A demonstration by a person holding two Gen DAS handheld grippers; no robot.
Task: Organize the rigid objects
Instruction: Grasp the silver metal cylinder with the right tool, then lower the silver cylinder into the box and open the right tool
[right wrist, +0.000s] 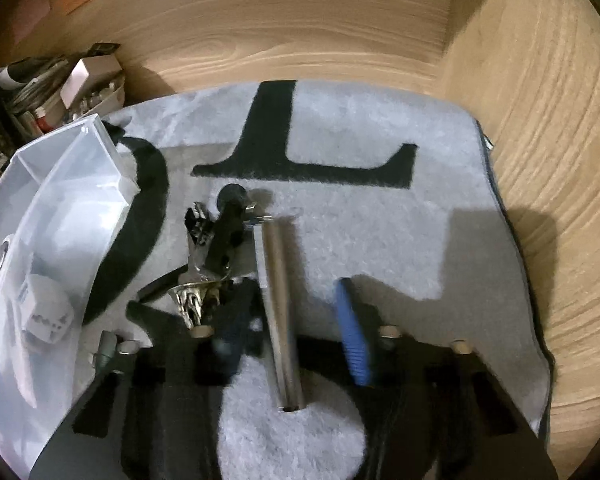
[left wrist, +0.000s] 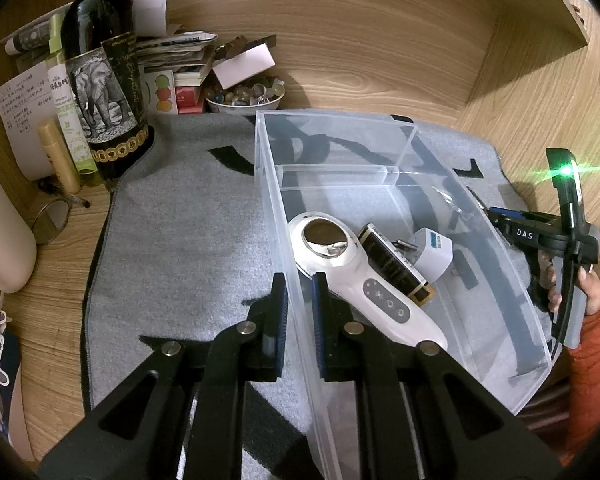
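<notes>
The silver metal tube (right wrist: 278, 312) lies flat on the grey fleece mat with big black letters (right wrist: 400, 240), just beside the clear plastic bin (right wrist: 60, 168) and outside it. My right tongs (right wrist: 290, 288) straddle the tube, one finger on each side; there is a gap between the blue pad (right wrist: 352, 332) and the metal, so they are open around it, not pinching. The view is blurred. Touching the tube's left side sits a tangle of black and shiny metal hardware (right wrist: 208, 256).

My left tongs (left wrist: 300, 280) are clamped on the bin's near wall. Inside the bin lie a white handheld device with a round metal head (left wrist: 340, 264), a black-and-gold box (left wrist: 396, 264) and a white plug adapter (left wrist: 432, 256). A dark wine bottle with an elephant label (left wrist: 100, 80) stands on the wooden table (left wrist: 60, 280) past the mat.
</notes>
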